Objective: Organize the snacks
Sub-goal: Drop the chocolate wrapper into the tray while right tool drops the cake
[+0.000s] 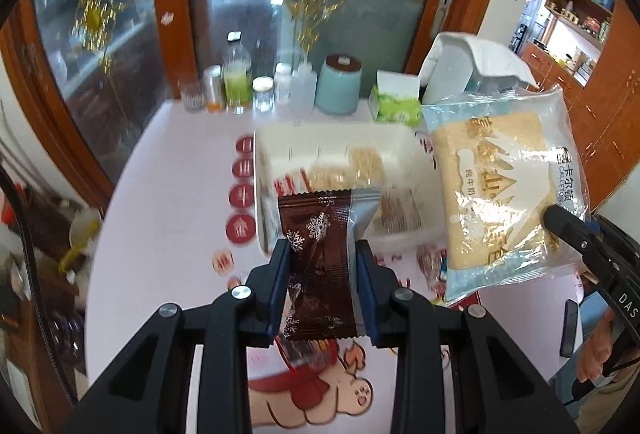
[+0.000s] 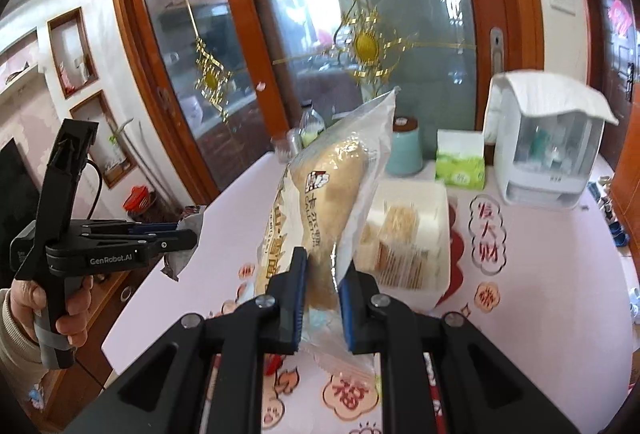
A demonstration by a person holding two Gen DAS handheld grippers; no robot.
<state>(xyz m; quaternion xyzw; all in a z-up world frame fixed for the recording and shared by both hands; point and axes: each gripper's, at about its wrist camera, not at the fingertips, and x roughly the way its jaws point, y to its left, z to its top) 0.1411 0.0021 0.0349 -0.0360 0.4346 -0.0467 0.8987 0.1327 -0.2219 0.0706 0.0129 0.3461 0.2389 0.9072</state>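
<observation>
Brown wrapper: a foil snack pack [image 1: 322,258] with silver snowflakes, clamped between the blue pads of the left hand-held gripper [image 1: 323,288]; it stands upright out of the jaws, held above the desk and just short of the bin.
Left hand-held gripper: closed on the brown pack; in the right wrist view it [image 2: 176,234] shows from the side, well left of the bin, with a crumpled end of the wrapper sticking past its tips.
Bread bag: a clear bag [image 2: 332,202] with a pale loaf inside, pinched at its lower end by the right hand-held gripper [image 2: 323,300]; it rises tilted above the jaws, in front of the bin and over its near left corner.
Right hand-held gripper: clamped on the bread bag; in the left wrist view one of its black fingers [image 1: 568,226] presses the bag [image 1: 500,190] to the right of the bin.
Bin: a white tray-like box [image 1: 340,142] on the desk [image 1: 168,218], holding cracker packs [image 2: 400,242].
Behind the bin: a teal jar [image 1: 339,84], a green tissue box [image 1: 396,102] and several bottles [image 1: 238,78] along the desk's far edge.
Right of the bin: a white cabinet [image 2: 548,154] with a cloth on top.
</observation>
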